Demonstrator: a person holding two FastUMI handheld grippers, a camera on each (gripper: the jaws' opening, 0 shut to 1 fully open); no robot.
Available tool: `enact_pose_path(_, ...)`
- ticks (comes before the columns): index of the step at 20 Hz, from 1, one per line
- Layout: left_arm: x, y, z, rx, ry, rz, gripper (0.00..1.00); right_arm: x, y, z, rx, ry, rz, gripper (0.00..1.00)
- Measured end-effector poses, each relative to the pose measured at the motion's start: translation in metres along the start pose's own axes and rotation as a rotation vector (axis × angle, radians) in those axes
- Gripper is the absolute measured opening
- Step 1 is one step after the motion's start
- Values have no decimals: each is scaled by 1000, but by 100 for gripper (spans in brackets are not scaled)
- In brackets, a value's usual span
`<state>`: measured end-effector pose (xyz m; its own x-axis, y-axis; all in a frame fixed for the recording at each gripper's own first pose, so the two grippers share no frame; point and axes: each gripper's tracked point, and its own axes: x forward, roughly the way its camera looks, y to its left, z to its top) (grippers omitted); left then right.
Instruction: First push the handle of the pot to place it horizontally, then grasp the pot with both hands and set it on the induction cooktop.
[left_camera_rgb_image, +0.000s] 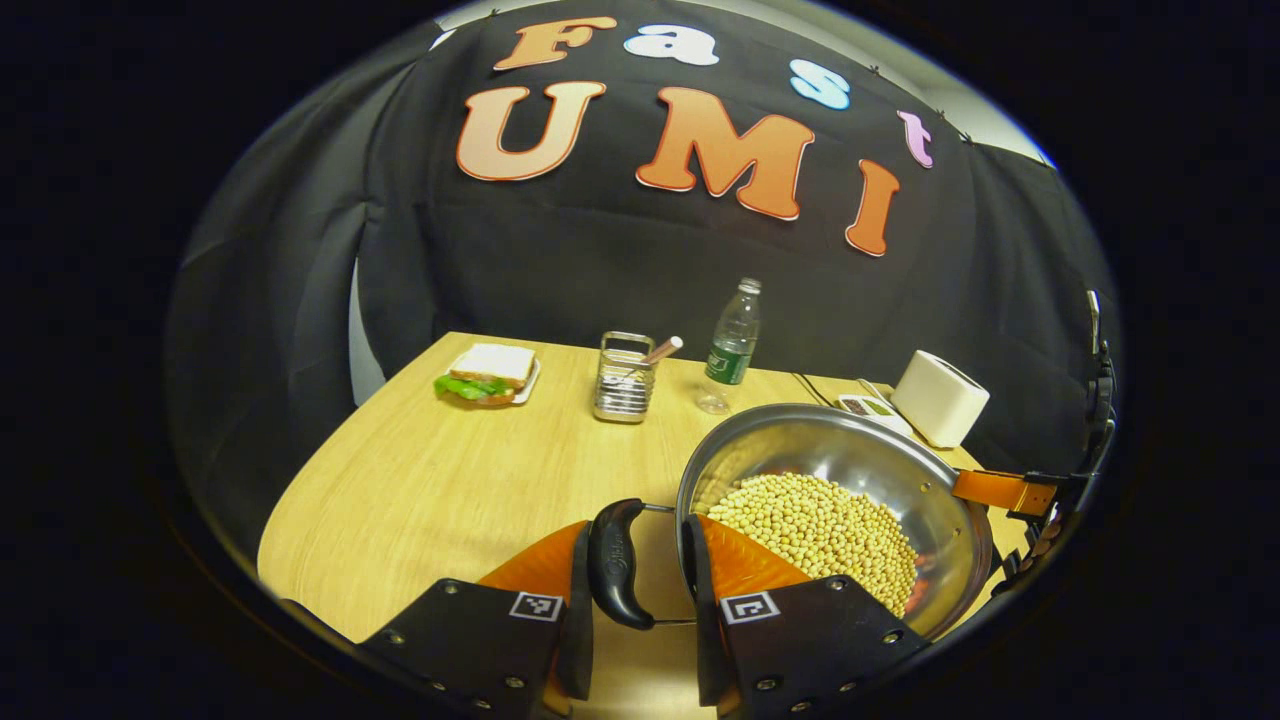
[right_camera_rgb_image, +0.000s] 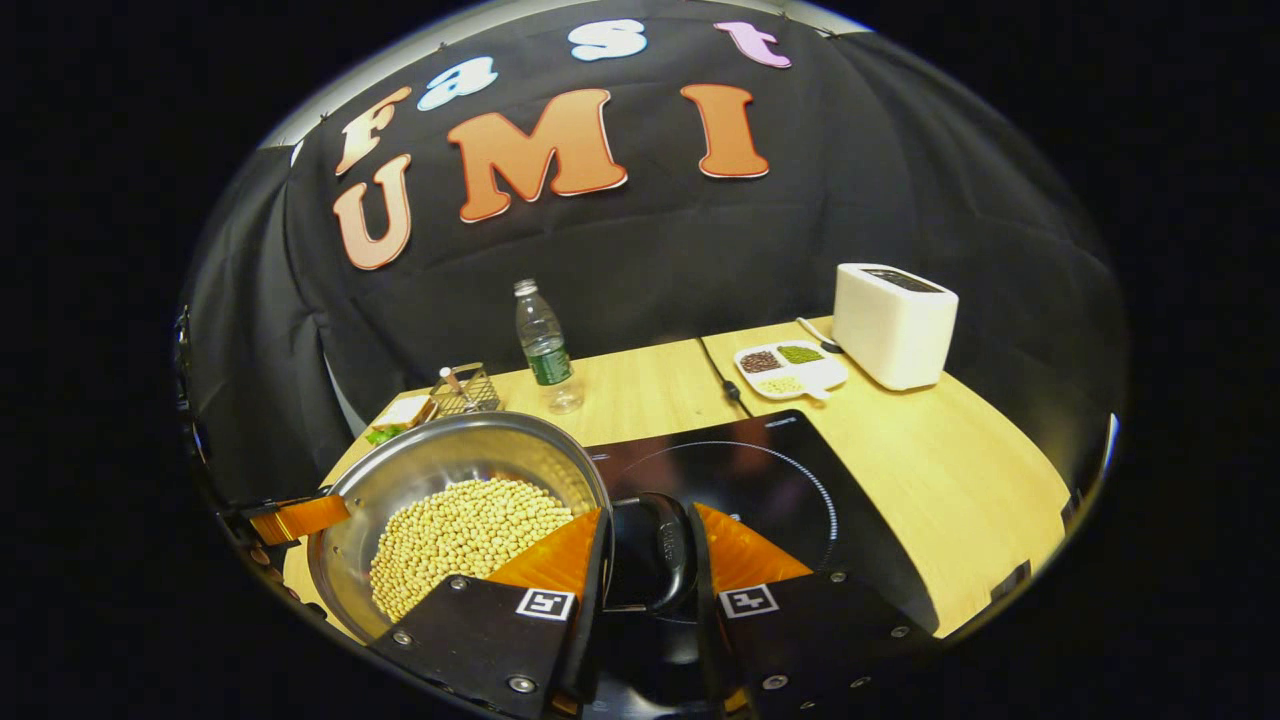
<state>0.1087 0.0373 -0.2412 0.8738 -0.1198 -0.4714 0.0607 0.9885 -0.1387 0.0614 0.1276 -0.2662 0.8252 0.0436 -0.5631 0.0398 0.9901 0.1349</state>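
Left gripper view: tongs (left_camera_rgb_image: 640, 575) clamp pot (left_camera_rgb_image: 850, 470) handle (left_camera_rgb_image: 617, 563).

Open tabletop: a broad bare stretch of the wooden table (left_camera_rgb_image: 420, 480) is seen to the left of the pot (left_camera_rgb_image: 850, 470).
Far edge obstacles: a sandwich plate (left_camera_rgb_image: 488, 375), a wire holder (left_camera_rgb_image: 623, 378) and a water bottle (left_camera_rgb_image: 732, 345) are lined up near the booth wall.
Cooktop surface: the induction cooktop (right_camera_rgb_image: 770, 480) is seen bare just beside the pot.
Right-side obstacles: a toaster (right_camera_rgb_image: 893, 323) and a divided dish (right_camera_rgb_image: 790, 368) are set behind the cooktop, with a cable (right_camera_rgb_image: 722, 378) running between them and the bottle.
Right edge: bare wood is left beside the cooktop.
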Motion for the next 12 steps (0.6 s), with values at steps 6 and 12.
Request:
enact_pose_path(6,27,-63,-6,27,39,-68,41,0,-62,4,60,6,-63,39)
enact_pose_path(12,44,-117,-9,0,58,-117,42,3,-113,16,96,0,-86,39)
